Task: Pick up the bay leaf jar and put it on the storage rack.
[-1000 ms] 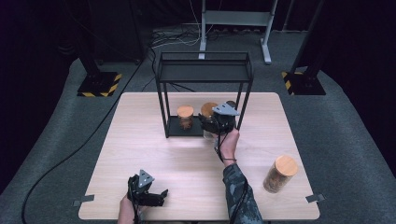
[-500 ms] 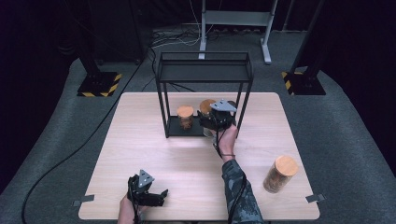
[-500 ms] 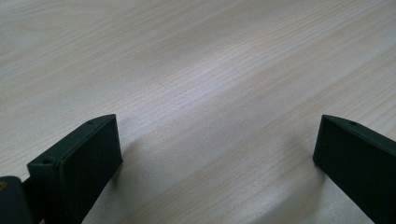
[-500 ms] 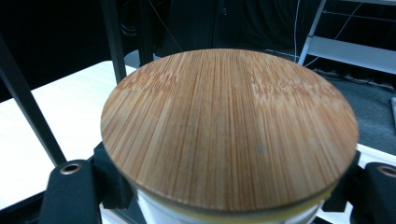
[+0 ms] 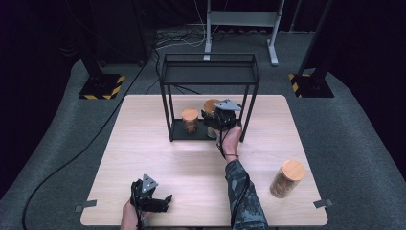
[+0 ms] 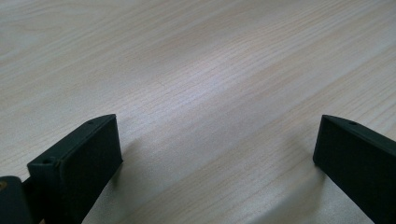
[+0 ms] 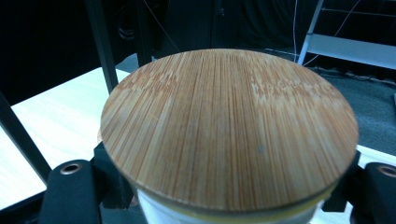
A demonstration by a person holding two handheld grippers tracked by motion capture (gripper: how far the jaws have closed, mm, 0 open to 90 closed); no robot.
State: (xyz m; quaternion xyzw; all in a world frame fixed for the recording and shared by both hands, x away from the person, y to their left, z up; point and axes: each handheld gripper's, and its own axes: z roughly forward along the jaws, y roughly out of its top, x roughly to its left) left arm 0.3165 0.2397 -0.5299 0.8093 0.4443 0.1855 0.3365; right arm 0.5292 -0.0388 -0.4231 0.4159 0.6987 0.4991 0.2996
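My right gripper (image 5: 214, 120) is shut on a glass jar with a round bamboo lid (image 5: 211, 105), inside the lower bay of the black metal shelf frame (image 5: 209, 62). In the right gripper view the lid (image 7: 229, 126) spreads across the picture, and the black jaws clamp the jar body just under it on both sides. I cannot tell whether the jar rests on the bottom shelf. A second, similar jar (image 5: 190, 120) stands on that shelf to its left. My left gripper (image 5: 154, 200) lies near the table's front edge, open, with bare wood between its fingers (image 6: 74, 163).
A third bamboo-lidded jar (image 5: 286, 178) stands near the table's right front corner. The frame's thin black posts (image 7: 103, 44) rise close to the held jar. Beyond the wooden table (image 5: 143, 139) are dark floor, cables and stand bases.
My right gripper, still holding the jar, has edged slightly away from the person and to the left, deeper under the shelf frame. The left gripper has stayed put.
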